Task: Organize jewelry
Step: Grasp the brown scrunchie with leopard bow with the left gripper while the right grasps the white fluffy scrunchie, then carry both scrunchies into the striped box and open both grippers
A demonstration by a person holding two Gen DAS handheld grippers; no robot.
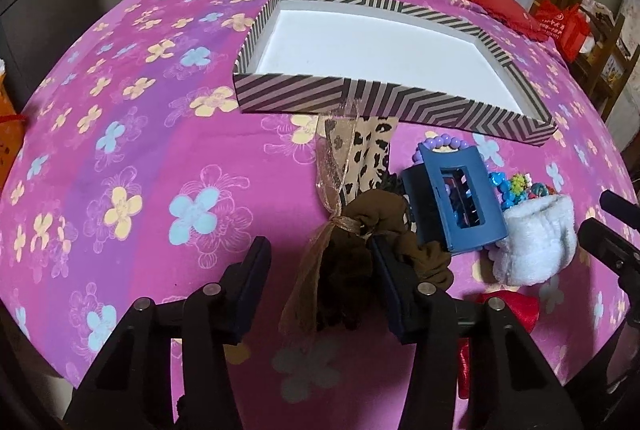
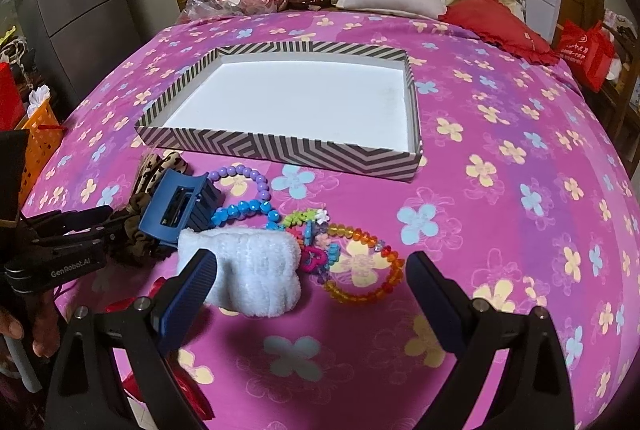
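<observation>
I am at the start of sorting: the striped box sits on the floral bedspread with its white floor bare, and every piece lies in a heap just in front of its near wall.

My left gripper is spread apart around the brown scrunchie, the one tied with a sheer ribbon. The right-hand pad seems to press into the fabric while the other stands off from it, so nothing is pinched yet. Beside it stand the blue claw clip, a leopard-print scrunchie and the white fluffy band.

My right gripper is wide open too, low over the pile, with its left pad against the white fluffy band. Between its fingers lie the orange bead bracelet, and farther off the blue bead bracelet, the purple bead bracelet and a knot of small coloured hair ties. The blue claw clip rests touching the band's far side.

I judge this the first pick. Next I would need to squeeze the left jaws onto the scrunchie's bulk, not the trailing ribbon, then lift over the box wall. The ribbon may drag neighbours along.
</observation>
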